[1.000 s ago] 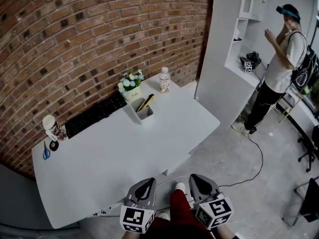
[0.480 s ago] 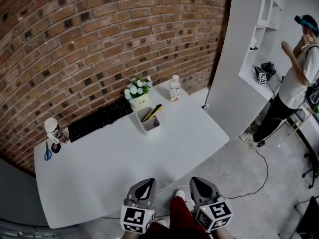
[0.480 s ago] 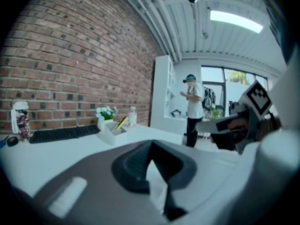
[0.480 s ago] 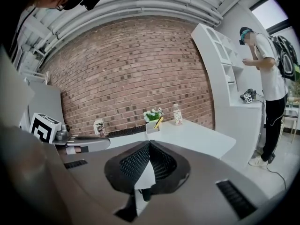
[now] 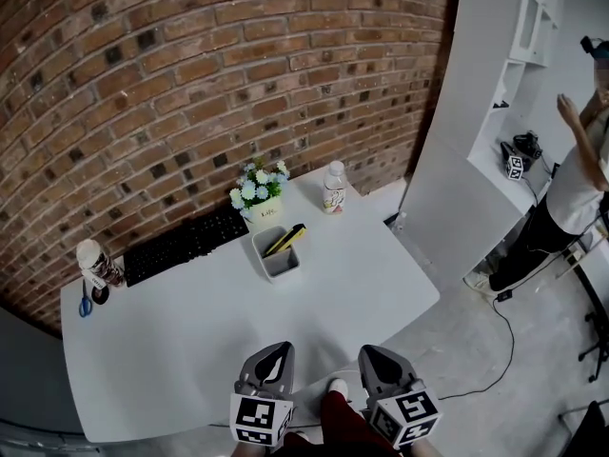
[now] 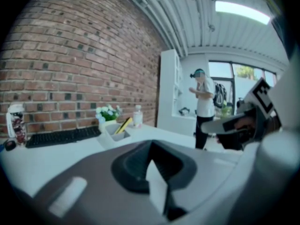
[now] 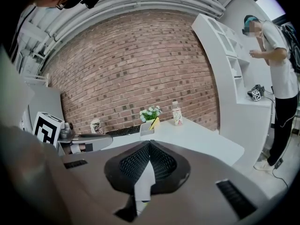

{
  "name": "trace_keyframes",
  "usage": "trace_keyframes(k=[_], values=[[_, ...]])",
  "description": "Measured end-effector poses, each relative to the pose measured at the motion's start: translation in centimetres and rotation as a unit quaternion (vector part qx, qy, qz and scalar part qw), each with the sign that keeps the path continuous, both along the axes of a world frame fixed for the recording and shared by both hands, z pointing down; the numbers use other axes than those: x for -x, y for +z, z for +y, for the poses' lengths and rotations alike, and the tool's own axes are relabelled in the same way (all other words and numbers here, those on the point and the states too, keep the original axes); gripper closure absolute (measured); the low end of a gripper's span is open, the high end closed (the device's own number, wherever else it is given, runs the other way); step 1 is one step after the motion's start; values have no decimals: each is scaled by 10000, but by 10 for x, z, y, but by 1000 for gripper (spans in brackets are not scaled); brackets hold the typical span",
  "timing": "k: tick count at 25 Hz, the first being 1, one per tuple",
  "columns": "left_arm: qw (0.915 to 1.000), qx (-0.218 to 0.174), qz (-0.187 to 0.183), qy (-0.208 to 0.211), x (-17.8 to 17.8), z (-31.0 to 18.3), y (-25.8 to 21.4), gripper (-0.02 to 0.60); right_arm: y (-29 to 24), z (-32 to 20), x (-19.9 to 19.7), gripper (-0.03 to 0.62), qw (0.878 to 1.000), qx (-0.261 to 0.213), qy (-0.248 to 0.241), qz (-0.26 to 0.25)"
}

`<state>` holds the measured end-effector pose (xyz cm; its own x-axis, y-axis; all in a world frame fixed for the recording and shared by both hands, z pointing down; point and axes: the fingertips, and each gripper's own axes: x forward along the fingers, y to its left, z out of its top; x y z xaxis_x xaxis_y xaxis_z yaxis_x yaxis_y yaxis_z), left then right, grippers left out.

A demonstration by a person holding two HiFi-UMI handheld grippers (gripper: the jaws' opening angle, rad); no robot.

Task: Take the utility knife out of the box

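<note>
Table [image 5: 190, 341], box [image 5: 283, 271], brick wall [image 5: 190, 84] (floor [image 5: 476, 350] maybe concrete)

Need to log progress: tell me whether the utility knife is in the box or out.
In. The yellow knife leans inside the white box, its upper end sticking out above the rim.

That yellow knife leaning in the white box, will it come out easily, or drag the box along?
The utility knife looks stiff and slim, so it probably won't bend. It leans with one end above the rim, so it likely lifts free. The box looks small and light, so it might tip if snagged.
</note>
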<state>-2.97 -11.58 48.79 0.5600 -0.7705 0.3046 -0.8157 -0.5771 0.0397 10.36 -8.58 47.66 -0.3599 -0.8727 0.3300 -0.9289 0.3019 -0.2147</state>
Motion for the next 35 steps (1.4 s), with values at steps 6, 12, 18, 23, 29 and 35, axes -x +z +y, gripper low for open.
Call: trace_keyframes(k=[6, 12, 18, 23, 29, 35], values=[[9996, -12, -111, -258, -10, -34, -3, 577, -3, -33, -8, 586, 9996, -5, -277, -96], [9987, -11, -219, -470, -19, -57, -4, 577, -4, -59, -16, 586, 9987, -1, -487, -148], [9973, -2, -289, -670, -24, -81, -4, 577, -5, -84, -24, 586, 9977, -33, -650, -188], [9962, 30, -335, -799, -30, -100, 1, 577, -5, -102, -32, 586, 9972, -61, -736, -133], [9944, 30, -430, -967, -36, -124, 1, 567, -3, -121, -45, 586, 9965, -33, -826, -109], [9930, 77, -533, -1049, -39, -141, 4, 554, 3, -135, -46, 586, 9954, 29, -953, -121]])
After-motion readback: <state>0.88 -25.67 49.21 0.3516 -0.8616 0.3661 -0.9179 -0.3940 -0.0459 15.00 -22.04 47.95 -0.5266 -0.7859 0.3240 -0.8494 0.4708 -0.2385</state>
